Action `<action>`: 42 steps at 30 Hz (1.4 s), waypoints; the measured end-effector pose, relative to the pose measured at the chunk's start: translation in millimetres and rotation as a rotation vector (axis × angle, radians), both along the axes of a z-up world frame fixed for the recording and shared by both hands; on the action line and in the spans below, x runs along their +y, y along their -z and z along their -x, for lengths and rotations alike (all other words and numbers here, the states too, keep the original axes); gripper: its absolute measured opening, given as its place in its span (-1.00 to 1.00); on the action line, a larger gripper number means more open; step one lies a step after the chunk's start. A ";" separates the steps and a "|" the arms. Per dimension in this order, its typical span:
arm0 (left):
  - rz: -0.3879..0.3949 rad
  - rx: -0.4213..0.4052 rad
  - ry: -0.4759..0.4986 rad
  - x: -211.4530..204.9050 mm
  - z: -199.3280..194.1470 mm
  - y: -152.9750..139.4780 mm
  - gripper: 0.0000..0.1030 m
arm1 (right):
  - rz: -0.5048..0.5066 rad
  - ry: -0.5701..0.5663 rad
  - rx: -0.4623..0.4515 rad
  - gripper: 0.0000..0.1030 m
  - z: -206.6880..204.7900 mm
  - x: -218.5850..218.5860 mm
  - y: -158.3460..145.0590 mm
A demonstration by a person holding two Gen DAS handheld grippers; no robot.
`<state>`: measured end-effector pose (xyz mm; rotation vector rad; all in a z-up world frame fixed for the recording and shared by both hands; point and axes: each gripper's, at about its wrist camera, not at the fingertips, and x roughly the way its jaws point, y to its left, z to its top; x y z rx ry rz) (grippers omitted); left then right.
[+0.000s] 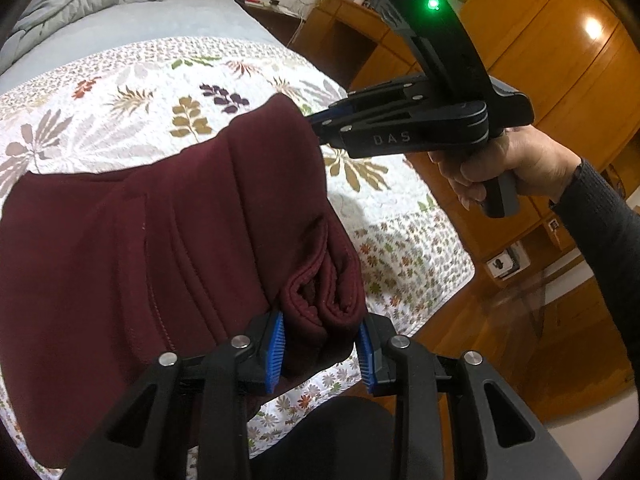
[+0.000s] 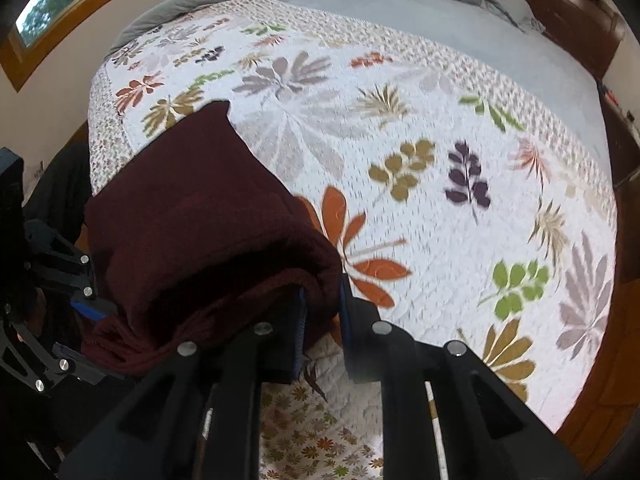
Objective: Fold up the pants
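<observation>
I am in a bedroom with a big bed. A white quilt [image 1: 132, 92] with leaf and flower prints covers the near part of the bed. Past it, at 12 o'clock, lies a plain gray-blue sheet [image 2: 460, 36] and a bunched gray comforter [image 1: 68, 0]. Wooden cabinets [image 1: 560, 80] stand at 2 o'clock in my left view, and a window [image 2: 52, 4] sits at 10 o'clock in my right view.

The dark red pants [image 1: 132, 252] are folded up in a thick bundle above the quilt, near the edge of the bed closest to me. I hold them at two ends.

My left gripper [image 1: 320, 348] pinches one rolled end of the pants between its blue pads [image 1: 275, 354], down at 6 o'clock in the left view.

My right gripper [image 2: 322, 320] pinches the other thick end, at 6 o'clock in its own view. In the left view it reaches in from 2 o'clock, and its tips touch the far corner of the pants. My right hand [image 1: 512, 168] wraps around its handle, and a green light [image 1: 433, 3] glows on top.
</observation>
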<state>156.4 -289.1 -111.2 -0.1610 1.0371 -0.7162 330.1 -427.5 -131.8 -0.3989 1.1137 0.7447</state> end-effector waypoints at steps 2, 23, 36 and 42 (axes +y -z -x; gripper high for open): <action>-0.003 0.008 0.001 -2.9 -1.0 6.3 -0.37 | -0.007 0.029 0.017 -0.60 -0.3 -7.9 8.5; 0.211 0.073 -0.283 202.8 -8.8 16.7 0.55 | -0.845 0.798 0.602 0.78 73.3 -84.0 103.8; 0.267 0.084 -0.357 240.3 -9.2 40.1 0.55 | -0.592 0.600 0.341 -0.57 63.8 -13.6 24.8; 0.318 0.068 -0.340 241.8 -24.5 38.5 0.55 | -0.569 0.725 0.399 -0.43 75.5 -37.4 93.4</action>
